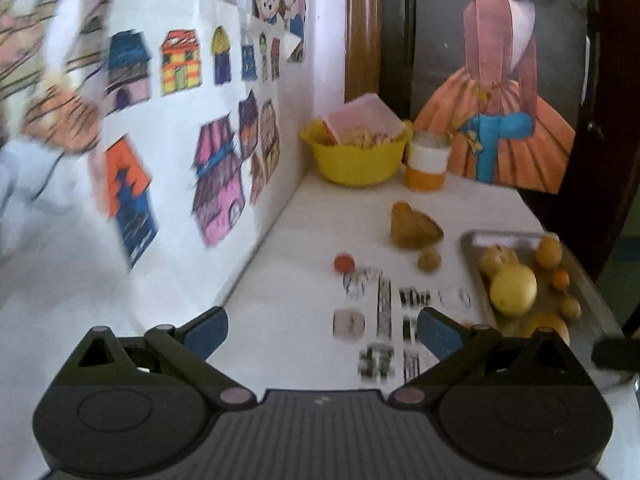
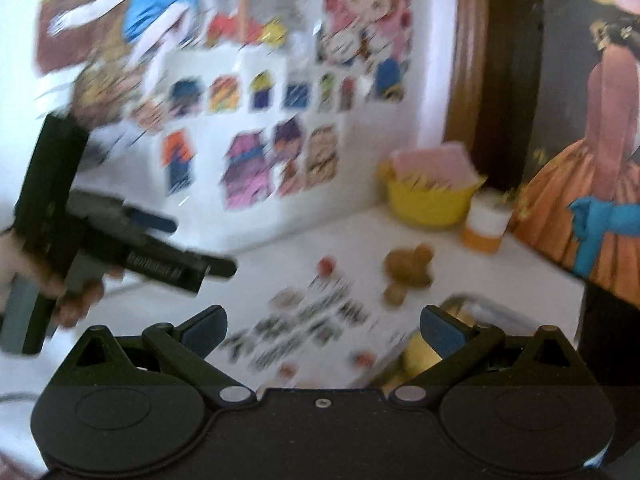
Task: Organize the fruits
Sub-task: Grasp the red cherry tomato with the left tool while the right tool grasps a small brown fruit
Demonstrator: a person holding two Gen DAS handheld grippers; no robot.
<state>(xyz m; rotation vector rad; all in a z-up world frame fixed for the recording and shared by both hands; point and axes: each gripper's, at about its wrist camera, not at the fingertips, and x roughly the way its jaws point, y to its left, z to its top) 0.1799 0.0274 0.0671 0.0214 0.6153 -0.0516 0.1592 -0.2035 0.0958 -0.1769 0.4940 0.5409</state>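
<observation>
Fruits, loose and trayed, on a white bench (image 1: 288, 216). Metal tray (image 1: 472, 240) at 3 o'clock of the left gripper (image 1: 324, 334), just beyond its right finger; it carries a large yellow fruit (image 1: 513, 290), a brownish fruit (image 1: 496, 258) touching it at 11 o'clock, a yellow-orange fruit (image 1: 549, 252) toward the far corner, a small orange fruit (image 1: 560, 279) and another small brownish one (image 1: 571, 308). A further orange-yellow fruit (image 1: 548, 324) at the tray's near end is partly hidden behind the gripper linkage. Loose on the bench, well ahead of the left gripper at 12 to 1 o'clock: a brown lumpy cluster (image 1: 414, 226), a small round brown fruit (image 1: 429, 259) just beside it, and a small red fruit (image 1: 344, 263) apart at 11 o'clock. Left gripper: jaws spread wide, nothing between them, held above the bench. Right gripper (image 2: 324, 334): likewise wide apart and empty, above printed markings (image 2: 304, 324); the tray sits at its 2 o'clock, mostly hidden by the right finger. In the right wrist view the left gripper shows at 9 o'clock, held by a hand (image 2: 76, 300). Back corner: yellow bowl (image 1: 360, 160) and orange-and-white jar (image 1: 427, 164). Both views are motion-blurred; fruit kinds cannot be told.
</observation>
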